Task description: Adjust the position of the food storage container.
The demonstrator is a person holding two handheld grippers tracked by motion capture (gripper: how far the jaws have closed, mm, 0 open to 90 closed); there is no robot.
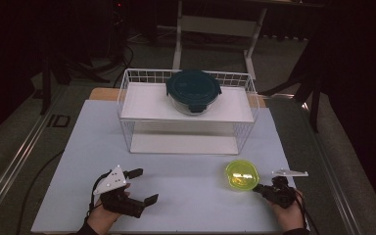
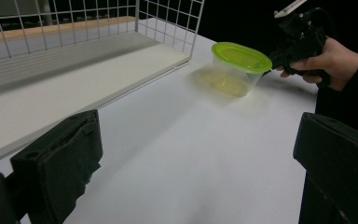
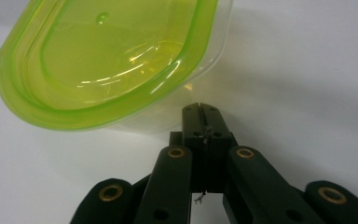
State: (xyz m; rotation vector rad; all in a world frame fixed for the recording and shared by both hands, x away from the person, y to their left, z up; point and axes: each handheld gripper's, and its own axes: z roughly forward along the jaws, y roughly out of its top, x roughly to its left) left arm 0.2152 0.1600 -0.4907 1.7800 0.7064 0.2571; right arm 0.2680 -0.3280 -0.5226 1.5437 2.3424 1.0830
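The desk (image 1: 176, 196) is a pale sheet with a dark floor round it. At its far half stands a white wire rack (image 1: 188, 110) with two white shelf boards, open toward the person, so either level can be reached from the front. On the upper board, toward the back, sits a round clear container with a dark teal clip lid (image 1: 194, 90); the lid is on and its contents cannot be made out.

The lower board is bare where it shows in the left gripper view.

The left gripper (image 1: 139, 187) rests at the near left of the desk, well apart from everything, its fingers spread wide and holding nothing; it appears parked while the other hand works.

The thing in hand is a small clear tub with a yellow-green lid (image 1: 242, 175), standing on the desk at the near right, in front of the rack's right corner. The lid is on and, through the clear wall, the tub looks empty.

The right gripper (image 1: 258, 188) comes at the tub from the person's side, its fingers (image 3: 200, 126) pressed together with nothing between them. The tips sit low against the tub's near wall, just under the lid rim; whether they touch it cannot be told for certain. In my judgement closed fingers so placed suit a push or nudge, not a lift.
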